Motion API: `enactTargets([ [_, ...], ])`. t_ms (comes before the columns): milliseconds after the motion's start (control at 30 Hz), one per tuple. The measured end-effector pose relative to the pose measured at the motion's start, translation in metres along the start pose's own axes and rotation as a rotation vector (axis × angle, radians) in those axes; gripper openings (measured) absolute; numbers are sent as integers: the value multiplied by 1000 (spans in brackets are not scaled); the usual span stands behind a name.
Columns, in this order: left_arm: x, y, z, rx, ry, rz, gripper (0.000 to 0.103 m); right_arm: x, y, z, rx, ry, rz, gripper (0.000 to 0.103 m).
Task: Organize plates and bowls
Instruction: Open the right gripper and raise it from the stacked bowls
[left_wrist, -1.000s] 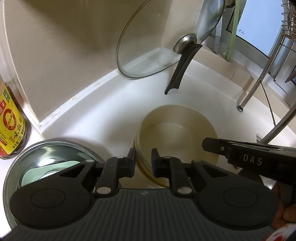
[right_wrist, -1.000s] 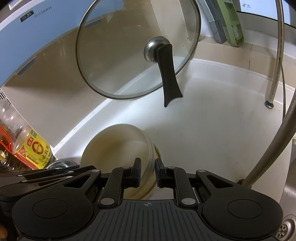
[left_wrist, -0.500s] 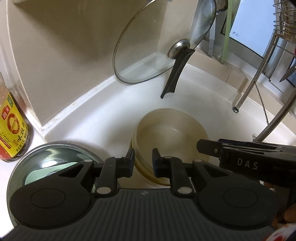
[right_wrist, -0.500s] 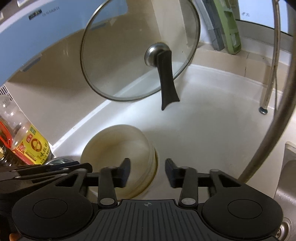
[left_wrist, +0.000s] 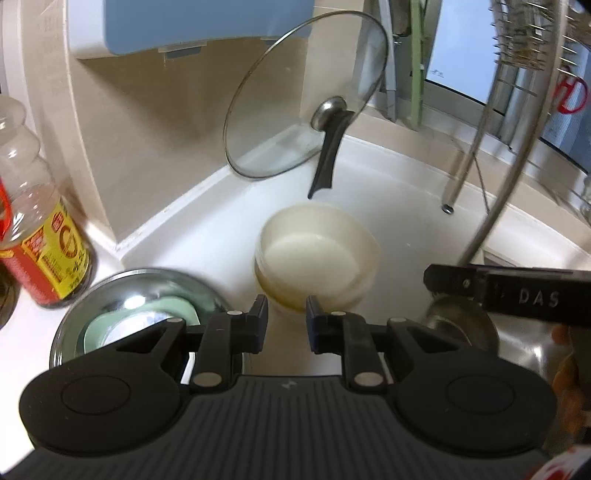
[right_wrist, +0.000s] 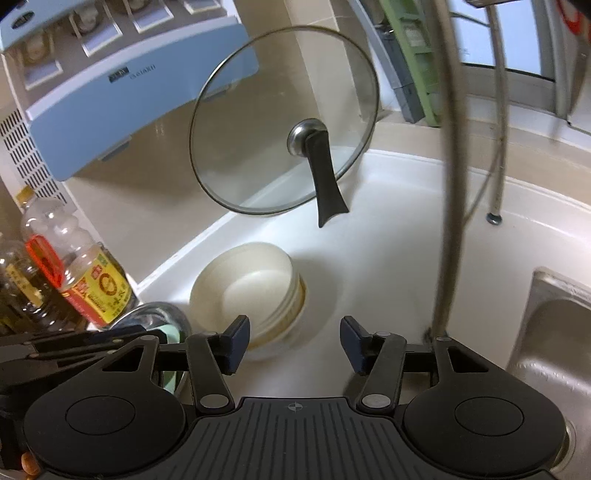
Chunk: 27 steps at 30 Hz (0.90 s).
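Note:
A stack of cream bowls (left_wrist: 317, 254) stands on the white counter (left_wrist: 388, 206) in the corner; it also shows in the right wrist view (right_wrist: 251, 291). A steel bowl (left_wrist: 110, 291) with a pale green dish (left_wrist: 166, 314) inside sits to its left. My left gripper (left_wrist: 286, 319) is open with a narrow gap, empty, just short of the stack's near rim. My right gripper (right_wrist: 293, 341) is wide open and empty, pulled back to the right of the stack.
A glass lid (right_wrist: 280, 122) with a black handle leans on the wall behind the bowls. Oil bottles (right_wrist: 92, 280) stand left. A curved faucet pipe (right_wrist: 450, 184) and a steel sink (right_wrist: 546, 332) lie right. A dish rack leg (left_wrist: 461, 173) stands behind.
My right gripper let go of the bowl stack, opened wide and drew back. My left gripper also pulled back and up from the stack, its gap slightly wider.

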<state>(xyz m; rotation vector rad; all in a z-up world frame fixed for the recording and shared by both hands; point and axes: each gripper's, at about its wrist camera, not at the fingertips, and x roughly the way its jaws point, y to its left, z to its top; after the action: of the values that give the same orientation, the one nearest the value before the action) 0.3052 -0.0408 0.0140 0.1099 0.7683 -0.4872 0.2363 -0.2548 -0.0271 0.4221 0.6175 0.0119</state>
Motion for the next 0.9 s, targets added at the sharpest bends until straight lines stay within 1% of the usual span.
enactTargets([
  [200,-29,-12,-23,0,-10,-4,19,-33,-6,-22,8,0,9,61],
  [333,-46,-22,-38,13,-19,18,19,-49,-8,-40,2,16,14,64],
  [667,-68,-46,-76,-17,19,50,19,-76,-9,-84,-33,73,20,65],
  [900,-82,-56,-98,-33,34,66,19,-91,-12,-106,-50,100,22,65],
])
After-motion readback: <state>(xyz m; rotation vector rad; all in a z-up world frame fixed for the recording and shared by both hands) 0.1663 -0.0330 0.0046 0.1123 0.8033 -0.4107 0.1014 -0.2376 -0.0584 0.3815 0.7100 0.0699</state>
